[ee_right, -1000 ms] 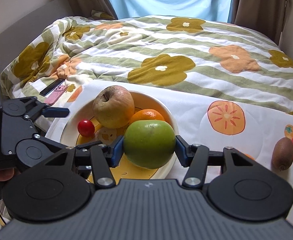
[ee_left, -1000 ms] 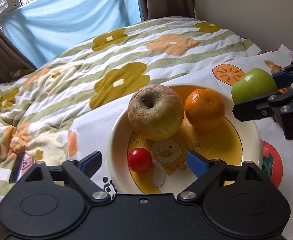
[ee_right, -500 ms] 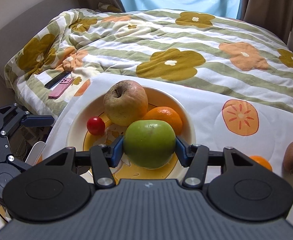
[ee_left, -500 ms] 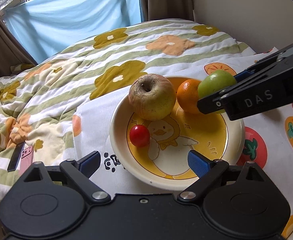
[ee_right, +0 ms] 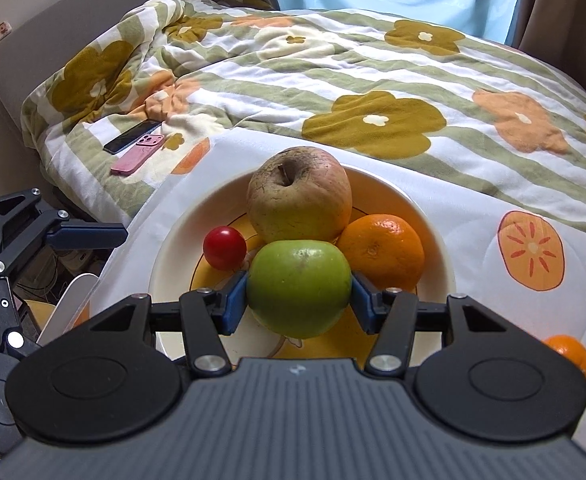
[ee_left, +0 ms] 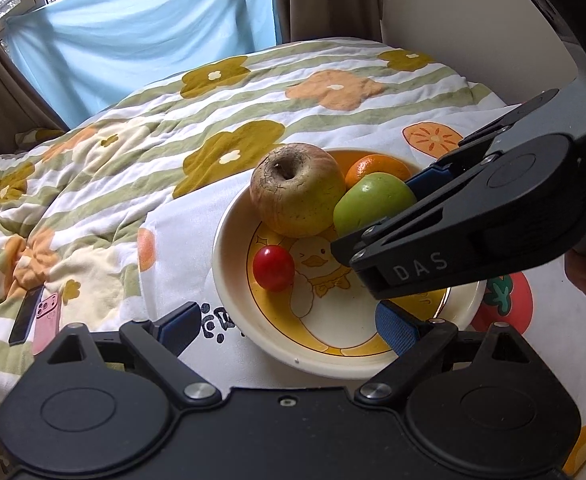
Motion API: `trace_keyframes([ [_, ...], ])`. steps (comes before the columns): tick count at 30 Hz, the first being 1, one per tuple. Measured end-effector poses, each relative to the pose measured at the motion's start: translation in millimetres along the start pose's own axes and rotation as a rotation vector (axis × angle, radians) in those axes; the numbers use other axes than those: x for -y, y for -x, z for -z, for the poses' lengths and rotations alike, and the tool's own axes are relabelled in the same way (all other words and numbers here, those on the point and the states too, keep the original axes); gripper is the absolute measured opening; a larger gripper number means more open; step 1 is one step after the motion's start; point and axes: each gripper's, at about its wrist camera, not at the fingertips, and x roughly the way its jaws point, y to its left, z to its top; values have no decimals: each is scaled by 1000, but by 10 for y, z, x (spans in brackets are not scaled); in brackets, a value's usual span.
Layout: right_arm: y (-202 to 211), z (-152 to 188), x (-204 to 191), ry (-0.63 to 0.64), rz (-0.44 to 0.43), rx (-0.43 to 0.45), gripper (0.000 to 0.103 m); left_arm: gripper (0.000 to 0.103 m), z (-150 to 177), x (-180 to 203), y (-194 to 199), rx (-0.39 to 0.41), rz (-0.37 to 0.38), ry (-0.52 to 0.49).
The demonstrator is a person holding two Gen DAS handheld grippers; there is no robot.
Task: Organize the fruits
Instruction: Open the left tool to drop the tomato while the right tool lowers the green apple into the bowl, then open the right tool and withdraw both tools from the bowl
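A cream plate (ee_left: 229, 280) (ee_right: 165, 264) with a yellow duck print holds a wrinkled yellow-brown apple (ee_left: 297, 190) (ee_right: 299, 196), an orange (ee_left: 377, 166) (ee_right: 381, 254) and a small red tomato (ee_left: 273, 268) (ee_right: 224, 248). My right gripper (ee_right: 299, 304) is shut on a green apple (ee_right: 299, 288) (ee_left: 373, 202) and holds it over the plate, close to the brown apple and the orange. My left gripper (ee_left: 289, 326) is open and empty at the plate's near rim, and it shows at the left edge of the right wrist view (ee_right: 89, 236).
The plate sits on a white fruit-print cloth (ee_left: 185, 264) over a flowered quilt (ee_left: 173, 120). Two phones (ee_right: 137, 146) (ee_left: 33, 316) lie on the quilt to the left. Another orange (ee_right: 569, 354) lies on the cloth at the right.
My right gripper has carried the green apple leftward and down over the plate, up against the brown apple and the orange. My left gripper has pulled back slightly and stays open.
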Motion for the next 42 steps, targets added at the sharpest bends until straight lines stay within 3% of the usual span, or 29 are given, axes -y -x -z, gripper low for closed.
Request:
trace_keyframes([
  [10,-66,22,-90,12,-40,-2,71,96,67,45,0,-6,6,-29],
  [15,22,4,-166,52,-9,20,103,96,76,21,16,-5,2,-13],
  [29,435,30,-49,15,50,71,103,96,0,126,259,30,-5,25],
  [42,1377,309,310,-78,133,174,103,96,-134,544,787,85,-28,94],
])
